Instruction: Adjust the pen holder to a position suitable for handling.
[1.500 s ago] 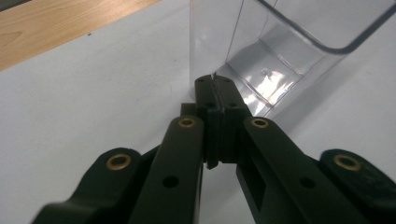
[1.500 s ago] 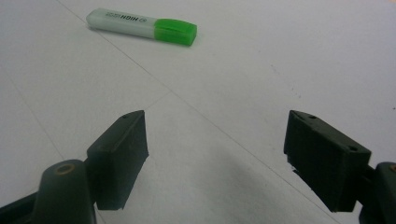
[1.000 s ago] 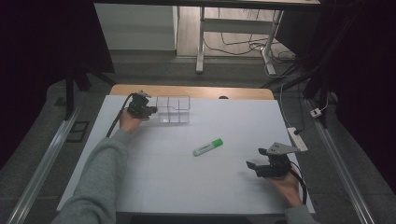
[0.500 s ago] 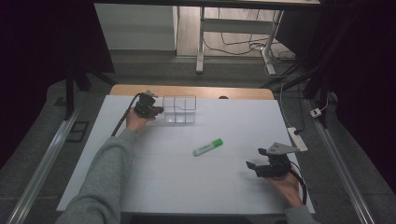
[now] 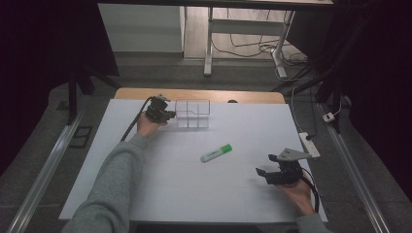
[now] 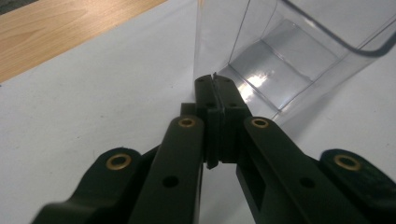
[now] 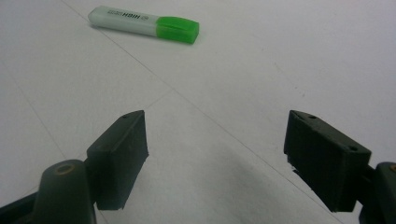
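- A person's left claw (image 5: pixel 163 114) is clamped on the left wall of a clear plastic box (image 5: pixel 193 114) near the far edge of the white bench (image 5: pixel 194 194); in the left gripper view its jaws are pressed together, with the thin wall of the clear plastic box (image 6: pixel 289 60) pinched between the pads.
- The box stands upright on the bench, just short of the bare wooden strip (image 5: pixel 204 95) at the far edge; it appears to be split into compartments, though the transparent walls make the dividers hard to read.
- A green-capped highlighter (image 5: pixel 216 153) lies flat on the bench on the near side of the box, well apart from it.
- The right claw (image 5: pixel 265 171) rests low over the bench nearer the person than the box and well to its right; its jaws stand wide apart with nothing between them.
- In the right gripper view, the highlighter (image 7: pixel 144 24) lies beyond the right claw (image 7: pixel 217 154).
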